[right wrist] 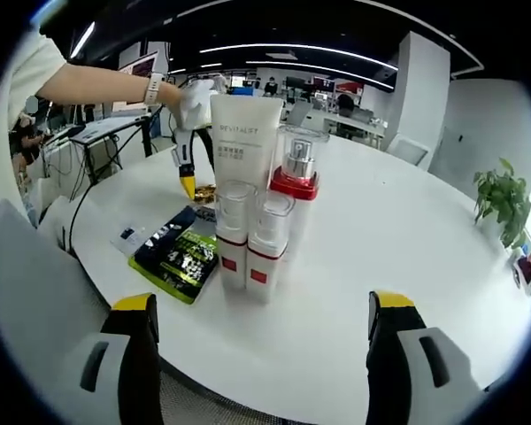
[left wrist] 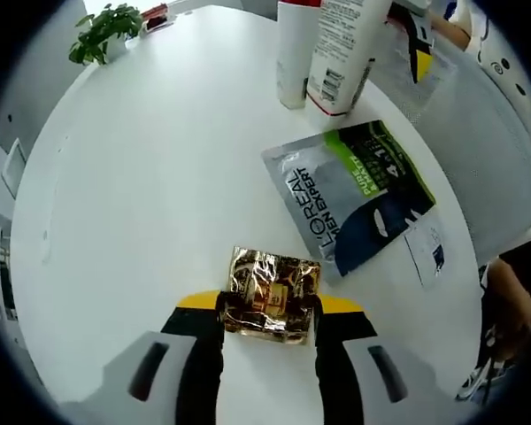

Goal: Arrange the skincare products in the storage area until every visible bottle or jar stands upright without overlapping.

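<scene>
On the round white desk, four skincare containers stood upright together: two clear-capped bottles with red bands, a red-collared pump bottle and a white tube. The left gripper clamped a crinkled gold foil sachet beside a grey-green sachet; the right gripper stood apart.

Four bottles stand upright together; gold sachet and grey sachet lie flat.
</scene>
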A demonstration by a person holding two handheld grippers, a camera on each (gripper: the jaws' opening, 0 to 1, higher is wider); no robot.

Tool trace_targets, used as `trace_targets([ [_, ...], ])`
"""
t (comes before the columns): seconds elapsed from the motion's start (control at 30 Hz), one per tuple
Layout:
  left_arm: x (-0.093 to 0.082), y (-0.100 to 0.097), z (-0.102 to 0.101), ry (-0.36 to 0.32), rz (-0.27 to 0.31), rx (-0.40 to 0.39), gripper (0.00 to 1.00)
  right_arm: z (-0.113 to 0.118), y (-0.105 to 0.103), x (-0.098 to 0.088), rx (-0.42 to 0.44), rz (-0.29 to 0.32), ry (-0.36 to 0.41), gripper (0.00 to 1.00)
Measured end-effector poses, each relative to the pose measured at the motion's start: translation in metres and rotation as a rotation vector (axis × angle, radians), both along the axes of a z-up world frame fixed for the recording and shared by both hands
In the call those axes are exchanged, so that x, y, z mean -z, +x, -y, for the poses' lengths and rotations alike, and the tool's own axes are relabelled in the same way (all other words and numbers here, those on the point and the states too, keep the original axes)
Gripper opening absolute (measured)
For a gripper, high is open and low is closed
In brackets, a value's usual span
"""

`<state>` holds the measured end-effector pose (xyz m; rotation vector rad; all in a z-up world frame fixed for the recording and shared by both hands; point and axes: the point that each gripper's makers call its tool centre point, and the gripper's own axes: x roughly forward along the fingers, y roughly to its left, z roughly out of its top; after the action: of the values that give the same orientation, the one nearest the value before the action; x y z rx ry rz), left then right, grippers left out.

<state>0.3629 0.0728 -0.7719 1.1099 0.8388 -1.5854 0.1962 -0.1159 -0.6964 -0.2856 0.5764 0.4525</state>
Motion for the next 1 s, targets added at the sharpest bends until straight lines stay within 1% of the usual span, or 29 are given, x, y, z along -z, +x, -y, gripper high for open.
trace_targets([
  [0.07, 0.000, 0.001, -0.001, 0.000, 0.002, -0.009, 0.33, 0.000, 0.000, -0.001, 0.001, 0.003, 0.000, 0.98],
  [0.13, 0.001, 0.003, -0.003, 0.002, 0.003, -0.038, 0.33, 0.000, 0.000, -0.001, -0.002, 0.005, 0.001, 0.98],
  [0.2, 0.000, 0.000, -0.003, 0.001, 0.006, -0.063, 0.33, -0.001, 0.000, -0.001, -0.006, 0.006, -0.003, 0.98],
  [0.23, 0.000, 0.000, -0.004, 0.001, 0.005, -0.087, 0.33, -0.001, 0.000, -0.001, -0.008, 0.006, -0.005, 0.98],
  [0.3, -0.001, 0.000, -0.004, -0.003, 0.011, -0.094, 0.34, -0.002, 0.000, -0.001, -0.010, 0.007, -0.006, 0.98],
  [0.33, -0.001, 0.000, -0.005, 0.001, 0.012, -0.117, 0.34, -0.002, 0.000, -0.001, -0.011, 0.007, -0.007, 0.98],
  [0.43, -0.001, -0.001, -0.011, 0.013, 0.025, -0.129, 0.34, -0.002, 0.001, -0.002, -0.013, 0.010, -0.008, 0.98],
  [0.5, -0.001, -0.004, -0.018, 0.021, 0.026, -0.161, 0.34, -0.002, 0.001, -0.002, -0.016, 0.011, -0.006, 0.98],
  [0.6, -0.001, -0.006, -0.027, 0.012, 0.023, -0.207, 0.34, -0.004, 0.001, -0.002, -0.024, 0.015, -0.010, 0.98],
  [0.7, -0.001, -0.012, -0.035, 0.028, 0.025, -0.210, 0.34, -0.005, 0.000, -0.003, -0.027, 0.017, -0.009, 0.98],
  [0.8, -0.001, -0.022, -0.039, 0.037, 0.027, -0.217, 0.34, -0.005, 0.000, -0.003, -0.032, 0.020, -0.011, 0.98],
  [0.93, -0.001, -0.027, -0.044, 0.046, 0.026, -0.250, 0.34, -0.006, 0.000, -0.004, -0.037, 0.023, -0.011, 0.98],
  [1.0, -0.001, -0.030, -0.046, 0.051, 0.027, -0.253, 0.34, -0.007, 0.000, -0.004, -0.040, 0.023, -0.010, 0.98],
])
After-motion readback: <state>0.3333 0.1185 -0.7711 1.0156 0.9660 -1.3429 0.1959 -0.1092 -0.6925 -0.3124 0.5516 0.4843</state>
